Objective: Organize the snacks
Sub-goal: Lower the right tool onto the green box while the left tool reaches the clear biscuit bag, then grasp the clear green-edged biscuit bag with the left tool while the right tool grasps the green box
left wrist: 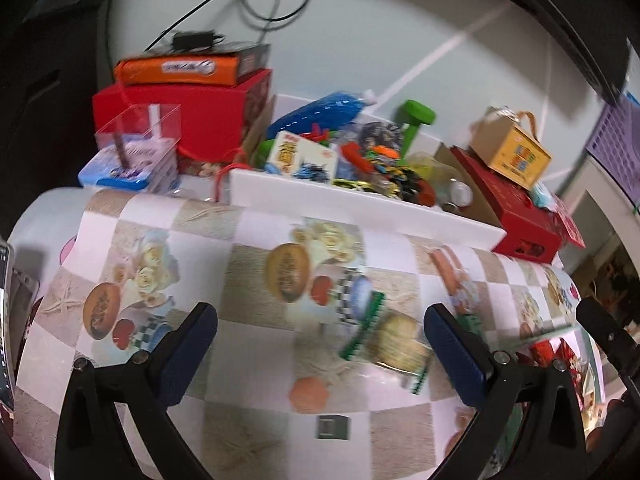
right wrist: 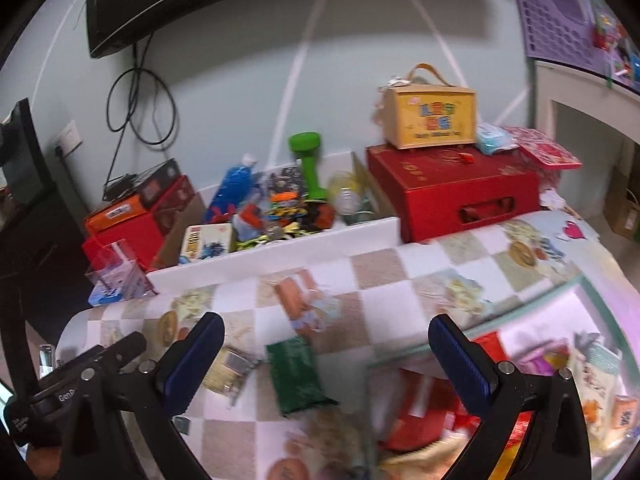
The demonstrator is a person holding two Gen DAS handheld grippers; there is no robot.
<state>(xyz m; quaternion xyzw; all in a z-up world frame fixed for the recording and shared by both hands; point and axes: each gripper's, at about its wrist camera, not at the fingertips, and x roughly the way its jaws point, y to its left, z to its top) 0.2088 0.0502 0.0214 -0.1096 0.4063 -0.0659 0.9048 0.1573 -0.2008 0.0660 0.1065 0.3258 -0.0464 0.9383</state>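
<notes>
My left gripper (left wrist: 320, 352) is open and empty above the checked tablecloth (left wrist: 248, 344). A clear packet of round crackers with green edges (left wrist: 386, 340) lies on the cloth between its fingers, nearer the right one. My right gripper (right wrist: 326, 360) is open and empty. A dark green packet (right wrist: 298, 374) lies on the cloth between its fingers, and the cracker packet (right wrist: 230, 370) lies by its left finger. A clear bin (right wrist: 472, 346) with red and yellow snack packs sits at the lower right.
A white tray (left wrist: 360, 204) piled with toys and a green dumbbell (left wrist: 416, 118) stands at the table's back. Red boxes (left wrist: 200, 116) and an orange box are at the back left; a red case (right wrist: 452, 192) with a yellow carton (right wrist: 430, 118) at the right. A small dark square (left wrist: 332, 426) lies on the cloth.
</notes>
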